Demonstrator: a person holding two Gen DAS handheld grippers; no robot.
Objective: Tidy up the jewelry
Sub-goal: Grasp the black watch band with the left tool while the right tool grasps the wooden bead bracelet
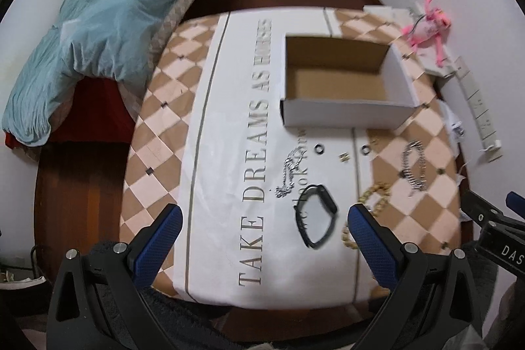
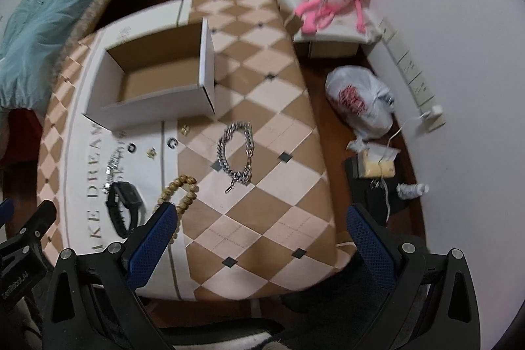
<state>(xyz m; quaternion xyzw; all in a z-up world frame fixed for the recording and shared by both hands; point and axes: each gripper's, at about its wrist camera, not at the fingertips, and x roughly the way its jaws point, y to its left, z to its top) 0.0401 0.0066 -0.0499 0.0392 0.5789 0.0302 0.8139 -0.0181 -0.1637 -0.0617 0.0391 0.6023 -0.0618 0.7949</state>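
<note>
An open white cardboard box stands empty on the checkered table. In front of it lie a black watch, a thin silver necklace, a gold bead bracelet, a thick silver chain, two small dark rings and small gold earrings. My left gripper is open above the near table edge, the watch between its fingers. My right gripper is open over the table's right part, empty.
A blue blanket on a bed lies left. A pink plush toy sits on a white stool at the right. A plastic bag, a power strip and clutter lie on the floor by the right wall.
</note>
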